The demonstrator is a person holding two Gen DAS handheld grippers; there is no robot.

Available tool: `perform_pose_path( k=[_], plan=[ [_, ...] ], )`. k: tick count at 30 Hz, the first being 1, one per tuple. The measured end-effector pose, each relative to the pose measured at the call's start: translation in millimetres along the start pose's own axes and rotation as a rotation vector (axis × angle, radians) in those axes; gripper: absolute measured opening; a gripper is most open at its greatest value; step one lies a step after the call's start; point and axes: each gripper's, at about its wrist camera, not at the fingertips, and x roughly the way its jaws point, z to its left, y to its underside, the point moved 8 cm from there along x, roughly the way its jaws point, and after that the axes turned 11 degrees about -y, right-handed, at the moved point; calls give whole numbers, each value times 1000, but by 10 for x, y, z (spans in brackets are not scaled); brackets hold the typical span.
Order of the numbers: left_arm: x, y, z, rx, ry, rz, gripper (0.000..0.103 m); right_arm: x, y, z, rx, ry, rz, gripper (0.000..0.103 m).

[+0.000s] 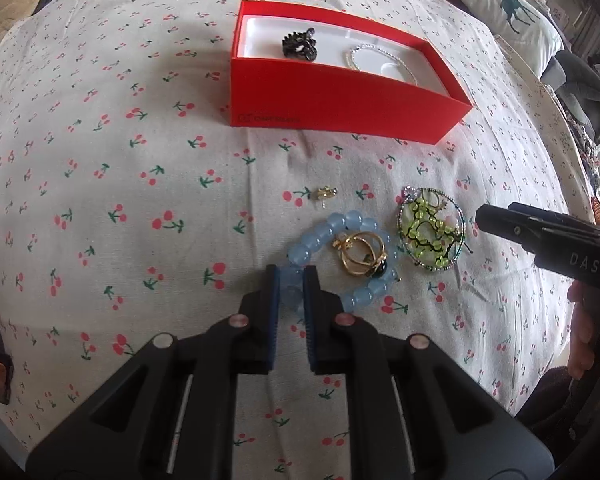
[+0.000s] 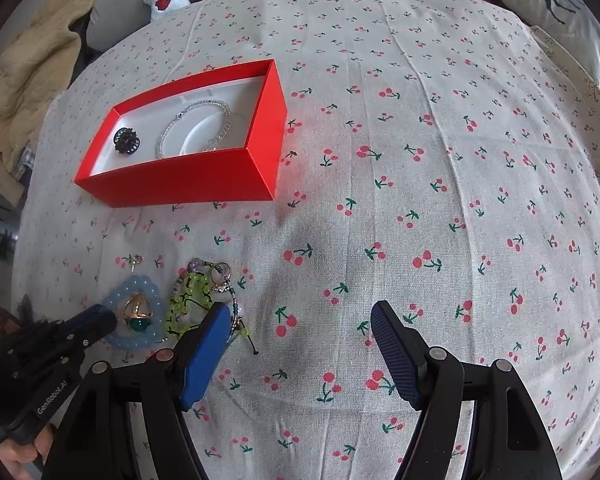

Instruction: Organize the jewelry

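Already the red box (image 1: 340, 96) near the bed's far edge holds a dark brooch (image 1: 300, 45) and clear bracelet (image 1: 376, 58). Left gripper (image 1: 291, 284) pinches the blue bead bracelet (image 1: 332, 232); gold rings (image 1: 360, 254), green beaded piece (image 1: 430, 232), small earring (image 1: 326, 193) remain. Right gripper (image 2: 296, 320) gapes wide, empty.

The bedsheet (image 1: 140, 184) is off-white, printed all over with small red cherries on green stems. On it, the box (image 1: 332, 108) is bright red outside with a white lining. Inside the box lie a black brooch (image 1: 299, 45) and a clear-beaded silver bracelet (image 2: 196, 128). Near the box: a pale blue translucent bead bracelet (image 1: 328, 240), gold rings (image 1: 360, 254), one with a dark green stone, and a lime-green beaded piece (image 1: 430, 232) strung on black cord.
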Motion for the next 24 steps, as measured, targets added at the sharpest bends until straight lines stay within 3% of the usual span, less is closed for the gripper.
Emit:
perform_pose_path(
  k=[7, 12, 20, 24],
  plan=[
    [-86, 15, 348, -37, -37, -29, 13, 85, -27, 14, 30, -24, 6, 74],
    [-117, -5, 441, -70, -2, -40, 15, 108, -38, 14, 64, -55, 6, 72],
    [-41, 6, 369, -57, 50, -16, 32, 204, -59, 55, 91, -113, 20, 46],
    [73, 36, 298, -21, 26, 2, 42, 268, -58, 136, 75, -131, 29, 33]
  ],
)
